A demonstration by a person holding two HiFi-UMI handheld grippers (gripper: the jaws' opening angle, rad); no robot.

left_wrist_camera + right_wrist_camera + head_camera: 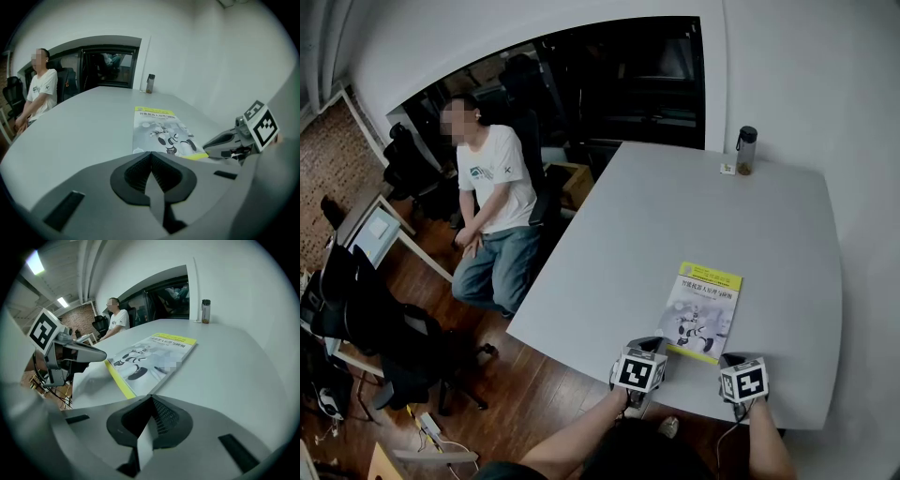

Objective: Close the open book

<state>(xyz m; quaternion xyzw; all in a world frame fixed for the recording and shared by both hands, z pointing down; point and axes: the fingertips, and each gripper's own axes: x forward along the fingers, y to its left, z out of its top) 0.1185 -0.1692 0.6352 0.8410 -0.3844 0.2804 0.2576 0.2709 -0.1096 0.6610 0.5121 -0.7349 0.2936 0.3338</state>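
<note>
Both pairs of black ribbed jaws are pressed together with nothing between them. The two grippers, left gripper (647, 345) and right gripper (733, 361), hover at the near edge of the smooth pale-grey counter (609, 281). One book (703, 309) lies closed and flat just beyond and between them. Its glossy grey-white cover faces up, with yellow bands at the far and near ends. One dark-capped bottle (746, 150) stands near the far edge. One person (492, 202) sits far left.

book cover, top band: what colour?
Yellow, above a pale grey cover; the book shows best in the head view.
</note>
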